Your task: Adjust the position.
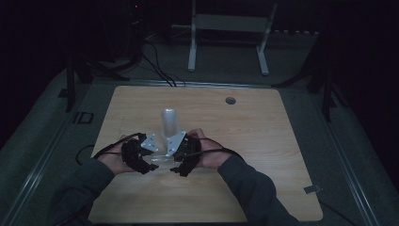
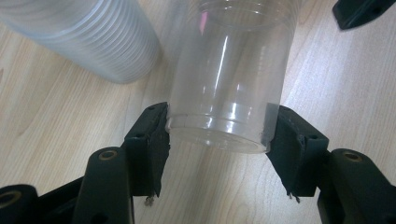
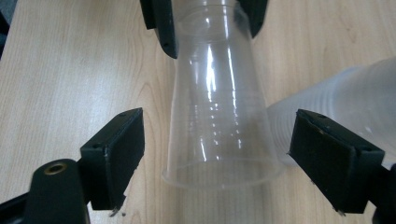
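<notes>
A single clear plastic cup lies on its side just above the wooden table, between my two grippers. My left gripper is shut on the cup's narrow base, with both pads pressed against its sides. My right gripper stands open around the cup's wide mouth, its pads apart from the rim on both sides. In the high view the cup hangs between the left gripper and the right gripper, near the table's middle front.
A stack of clear cups stands just behind the grippers, close beside the held cup. A round cable hole sits at the table's back. A white frame stands on the floor beyond.
</notes>
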Available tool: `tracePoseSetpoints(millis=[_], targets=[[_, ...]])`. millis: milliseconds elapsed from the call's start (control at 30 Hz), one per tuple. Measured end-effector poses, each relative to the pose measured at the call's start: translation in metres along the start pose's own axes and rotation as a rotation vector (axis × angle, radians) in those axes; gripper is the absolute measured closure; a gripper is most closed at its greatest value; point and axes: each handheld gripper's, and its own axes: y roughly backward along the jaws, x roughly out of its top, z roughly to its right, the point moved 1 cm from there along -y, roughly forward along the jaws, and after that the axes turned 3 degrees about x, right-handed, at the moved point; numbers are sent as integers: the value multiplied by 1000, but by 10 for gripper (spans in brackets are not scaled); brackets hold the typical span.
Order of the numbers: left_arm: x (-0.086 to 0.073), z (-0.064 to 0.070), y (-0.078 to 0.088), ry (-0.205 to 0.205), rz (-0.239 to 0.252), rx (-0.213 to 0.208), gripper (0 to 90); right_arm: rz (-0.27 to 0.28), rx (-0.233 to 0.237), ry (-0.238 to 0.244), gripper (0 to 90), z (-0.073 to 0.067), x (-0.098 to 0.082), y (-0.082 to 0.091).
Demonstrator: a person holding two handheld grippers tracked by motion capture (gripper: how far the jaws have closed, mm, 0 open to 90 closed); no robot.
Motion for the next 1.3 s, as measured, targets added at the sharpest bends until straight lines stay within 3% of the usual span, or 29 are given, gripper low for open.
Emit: tracePoseSetpoints(millis=[667,1033,1300], targets=[[-28,-8,8,159,160,0,422,62,-75,-81,206,10,-6,19],[-42,-11,19,219,253,3,422,104,-82,-136,215,14,-12,26],[-43,-13,25,242,317,8,422,129,-72,-166,215,15,-17,24]])
